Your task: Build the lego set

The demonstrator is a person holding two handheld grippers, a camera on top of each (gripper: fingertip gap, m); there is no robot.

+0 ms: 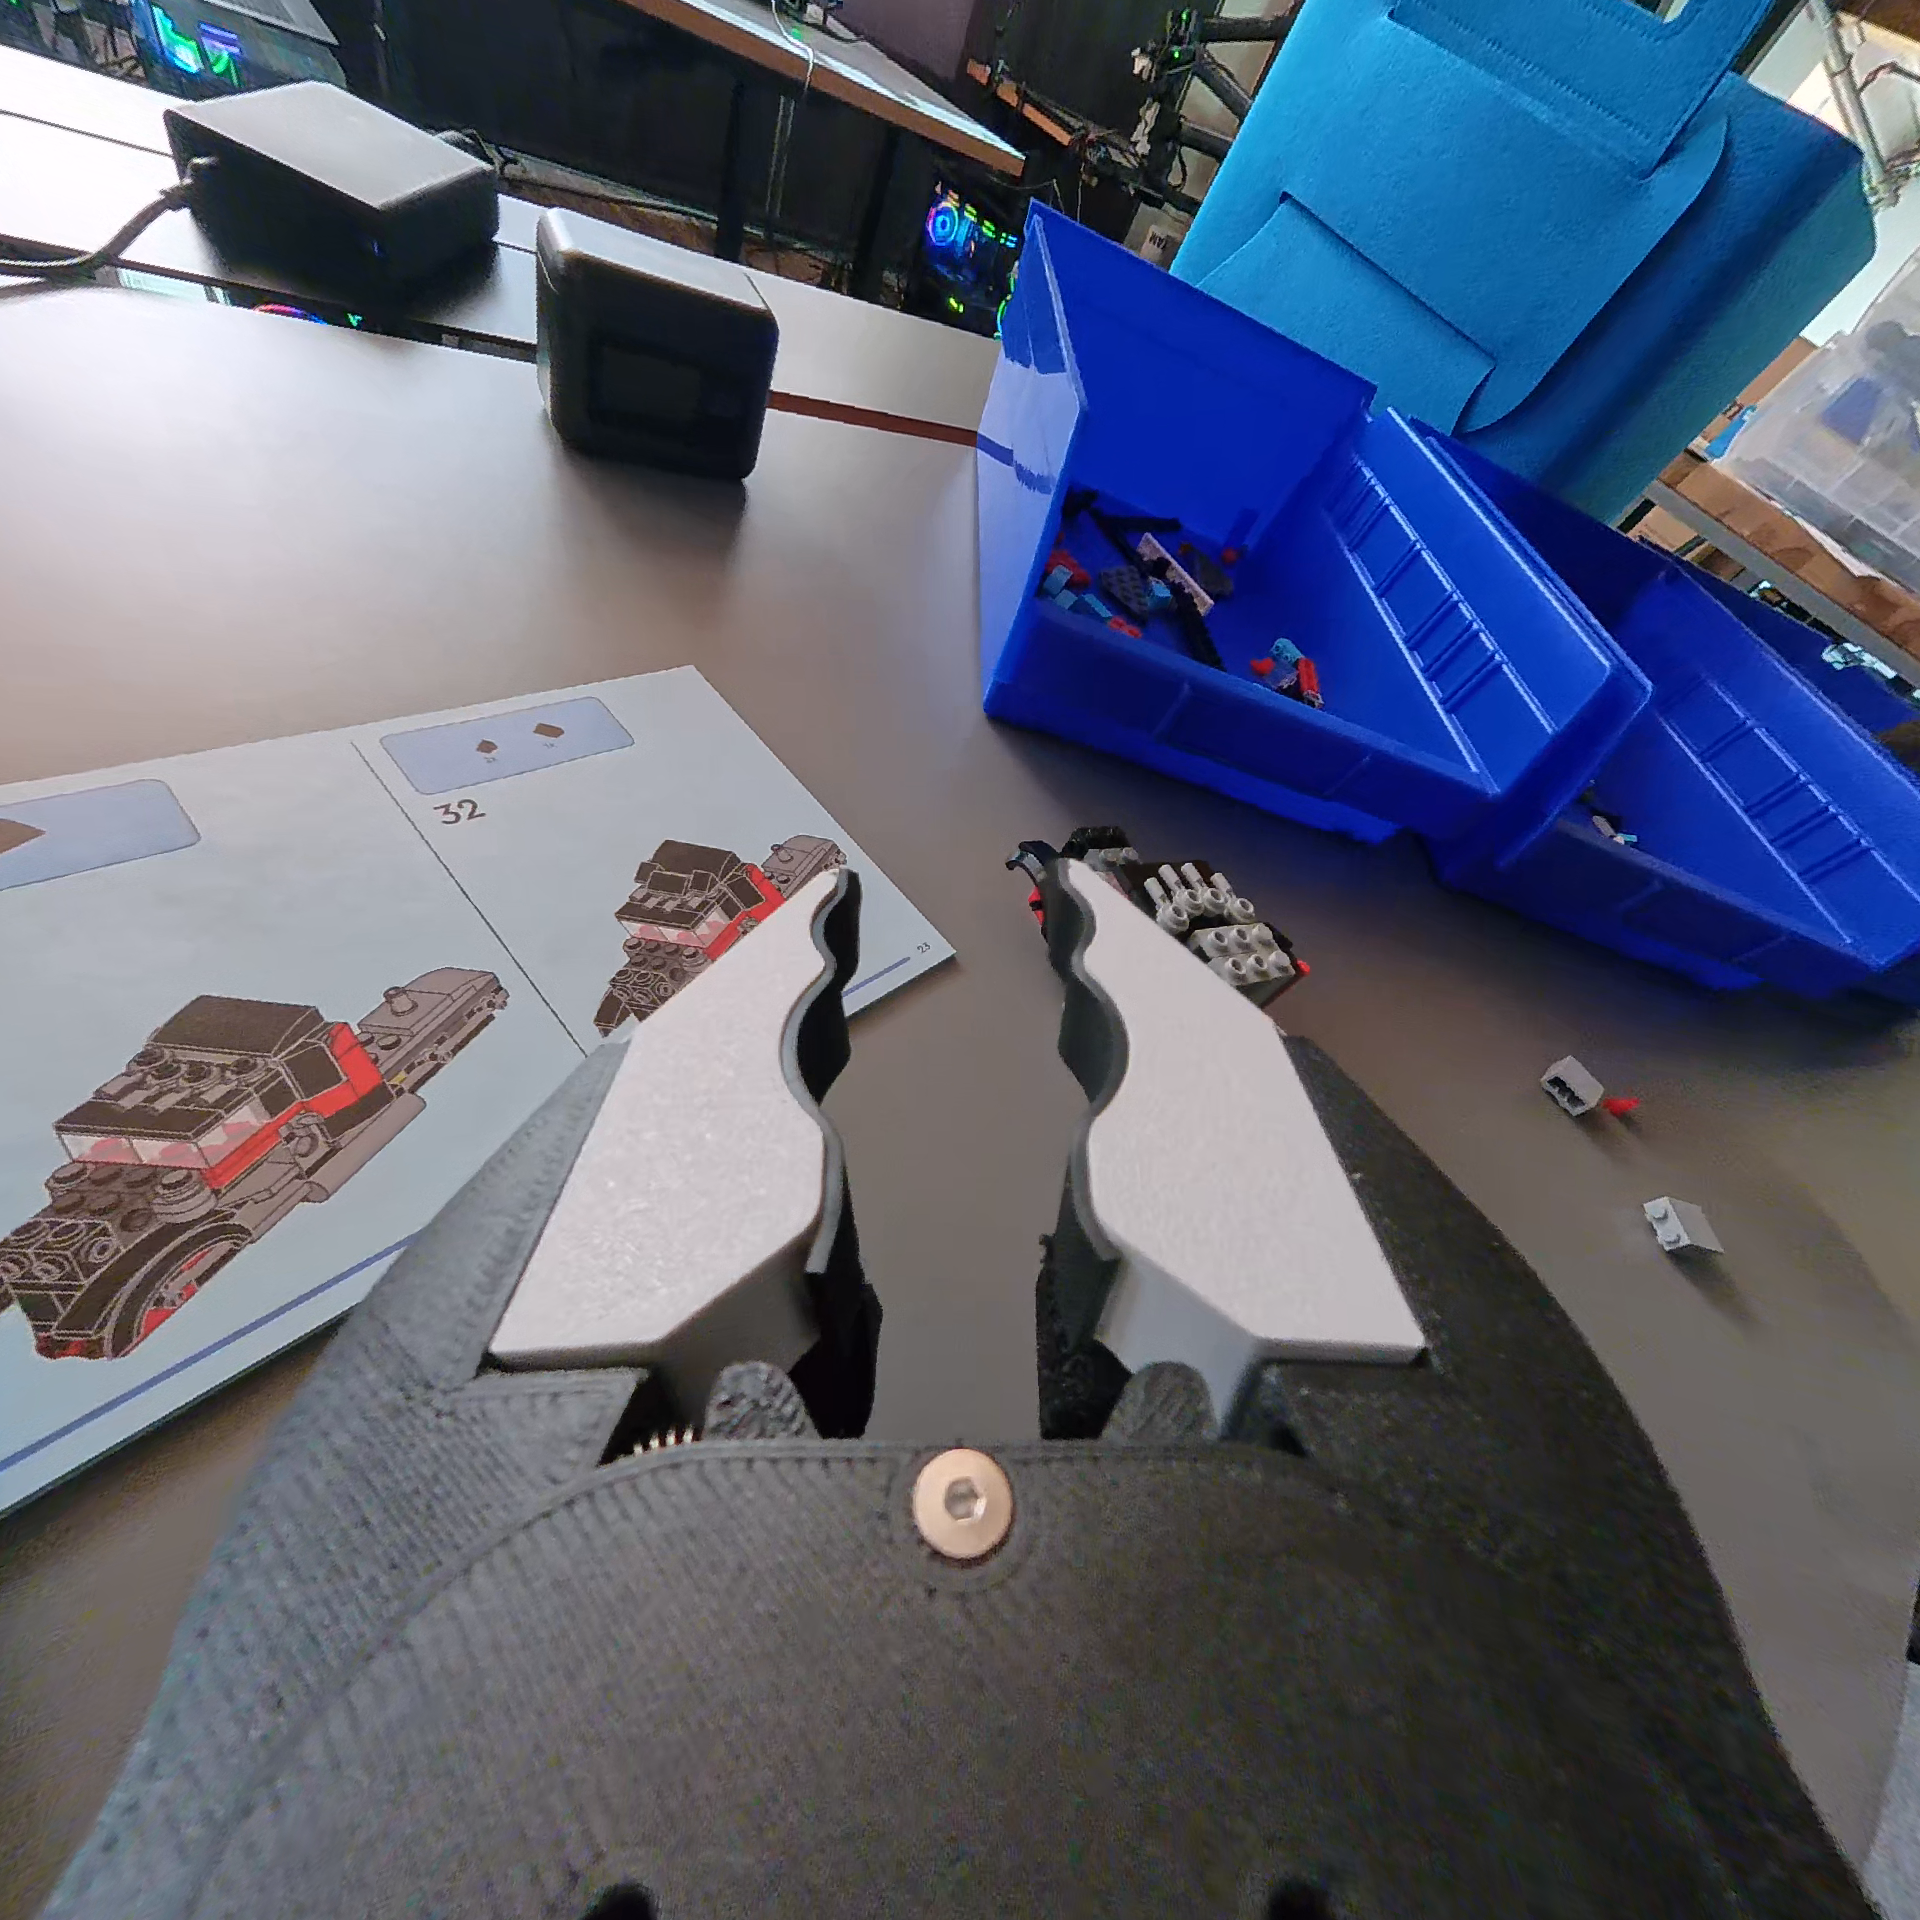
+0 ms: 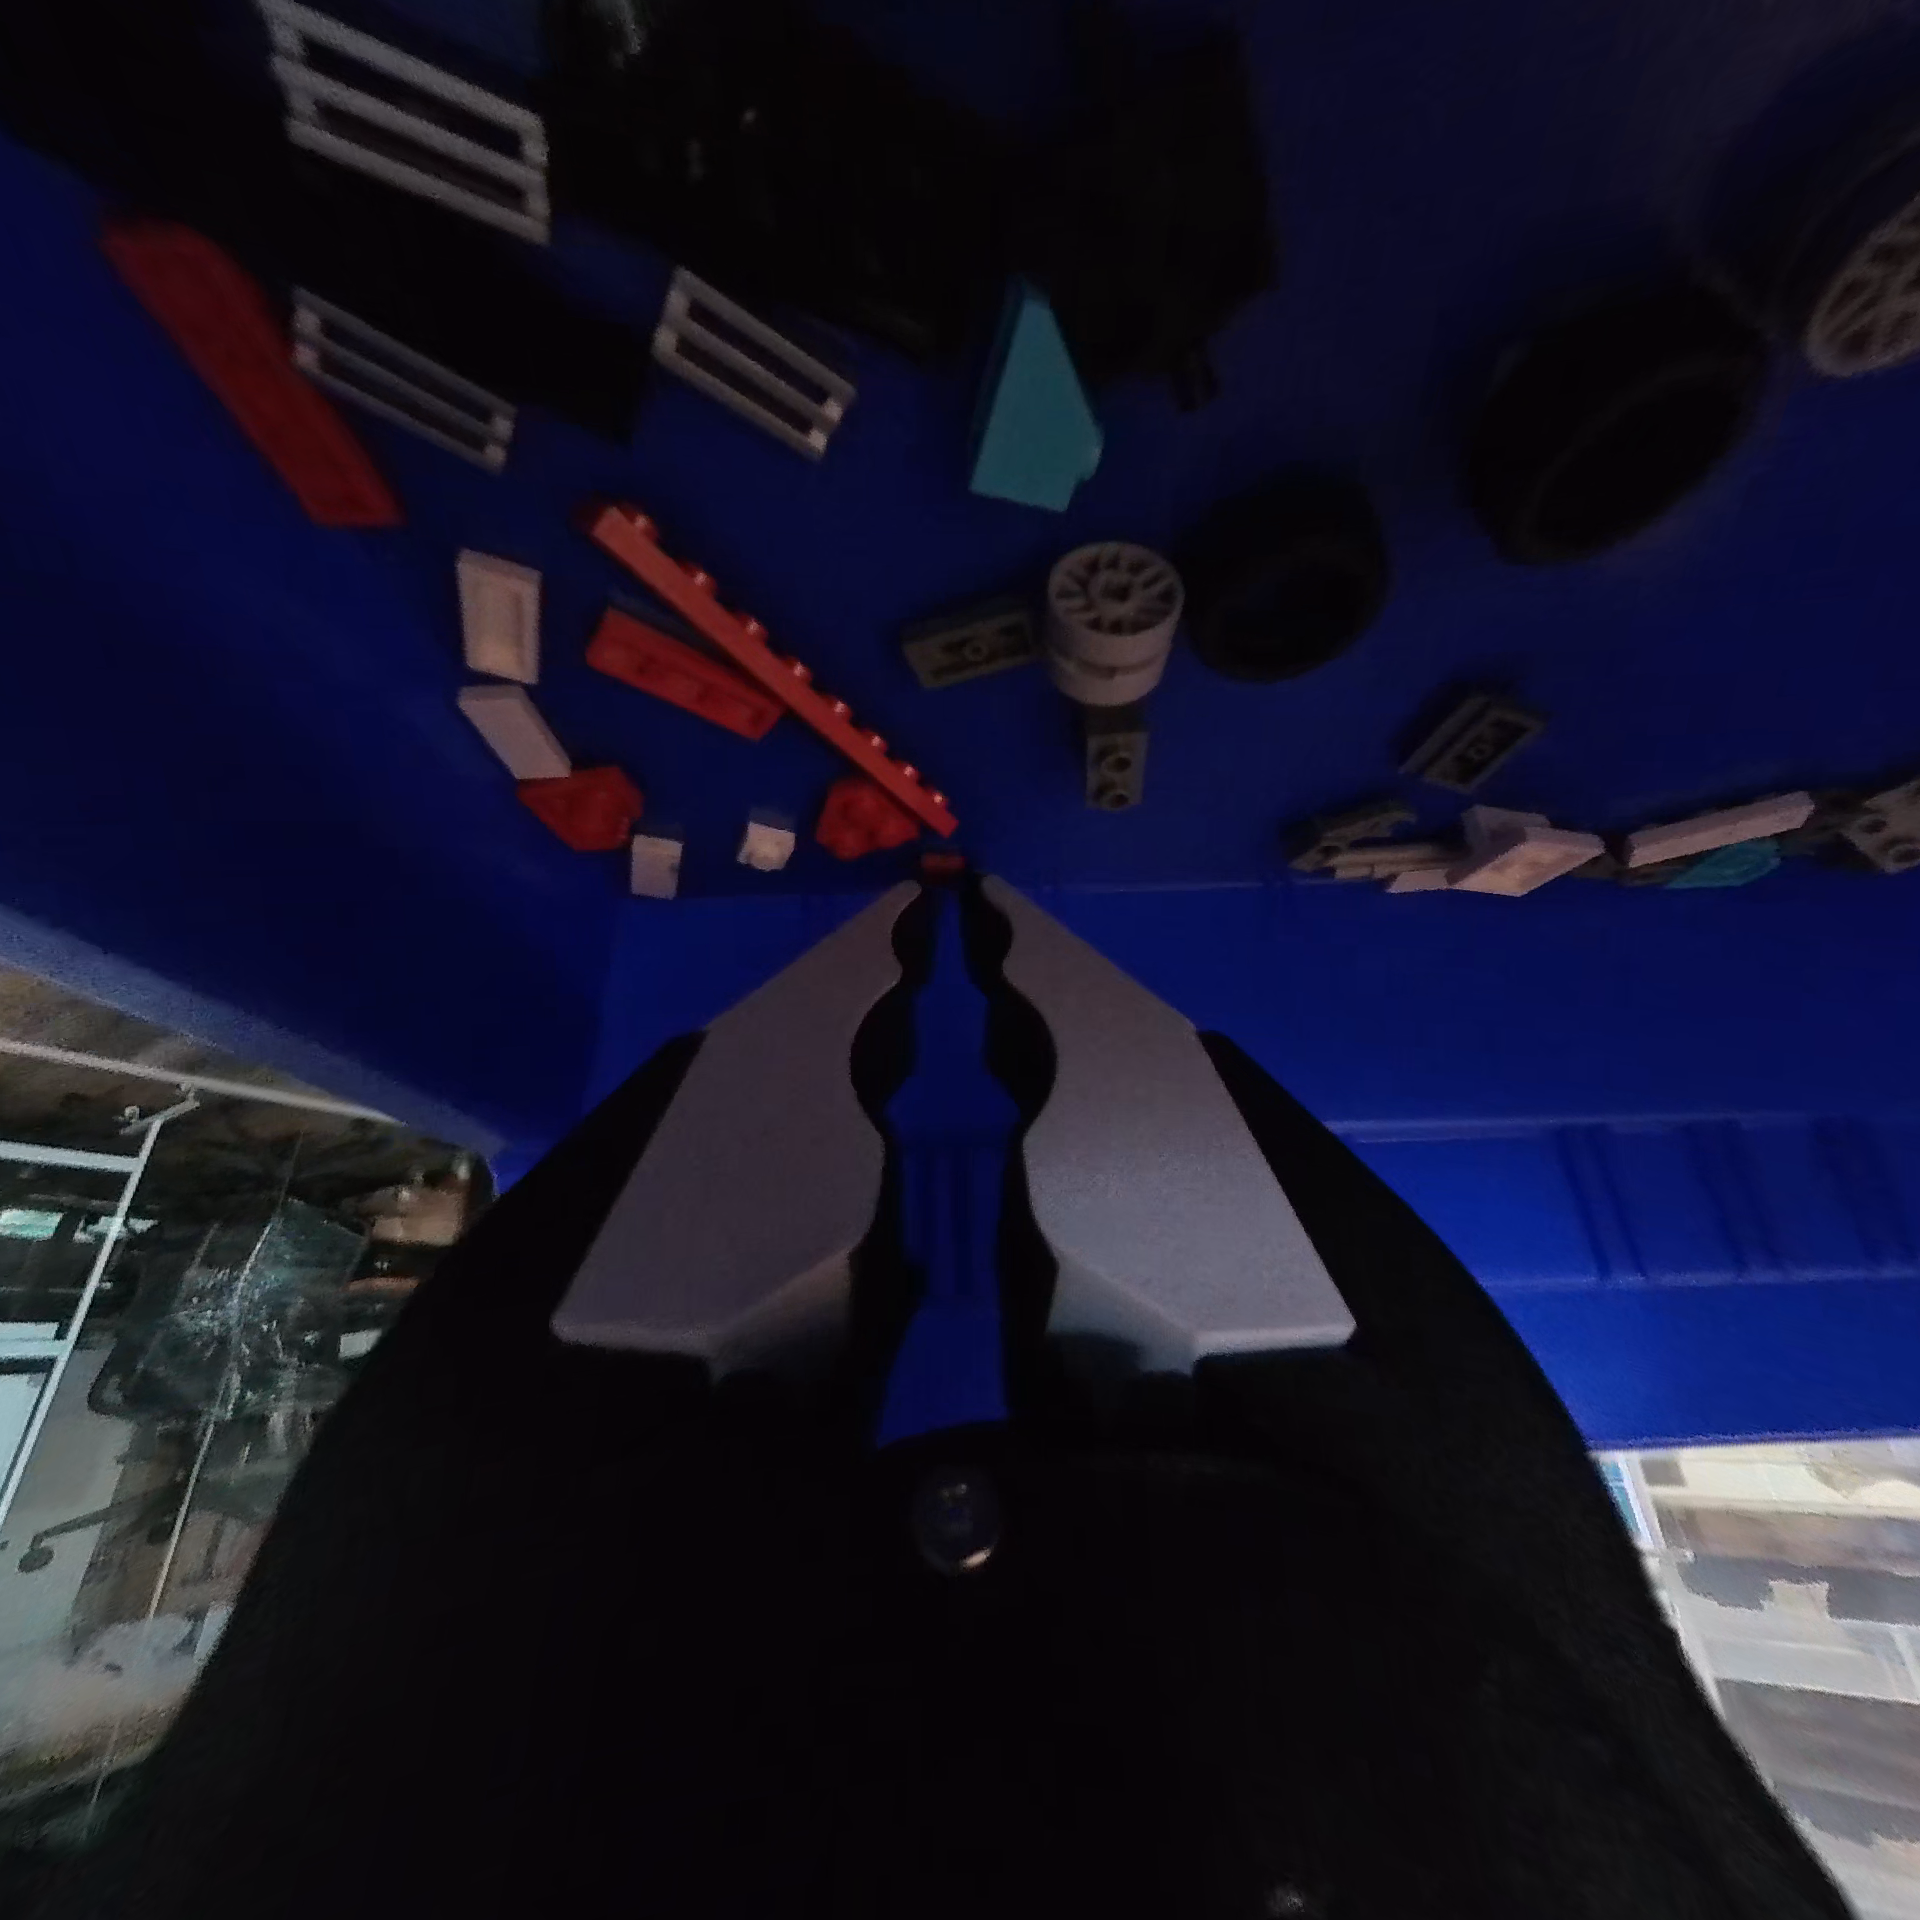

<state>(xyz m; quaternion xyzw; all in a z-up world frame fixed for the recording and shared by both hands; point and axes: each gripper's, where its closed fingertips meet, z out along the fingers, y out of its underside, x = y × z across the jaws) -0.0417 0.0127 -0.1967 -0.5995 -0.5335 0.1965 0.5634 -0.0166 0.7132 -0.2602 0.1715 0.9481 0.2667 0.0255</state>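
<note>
My left gripper [image 1: 956,878] is open and empty, low over the dark table. Just beyond its right fingertip lies the partly built black, grey and red lego model [image 1: 1205,914]. The open instruction booklet [image 1: 312,935] lies to the left under the left finger. My right gripper [image 2: 948,883] is inside a blue bin [image 2: 1455,987], its tips nearly together on a small red piece [image 2: 943,862]. A long red plate [image 2: 769,665] ends just beyond the tips, among red wedges and white tiles.
Two blue bins [image 1: 1195,416] [image 1: 1766,831] with loose pieces stand at the right. Two grey bricks [image 1: 1571,1086] [image 1: 1681,1226] lie on the table. Black boxes [image 1: 655,353] [image 1: 332,187] stand at the back. The right gripper's bin holds a grey wheel [image 2: 1112,623], black tyres [image 2: 1288,592] and a teal piece [image 2: 1034,416].
</note>
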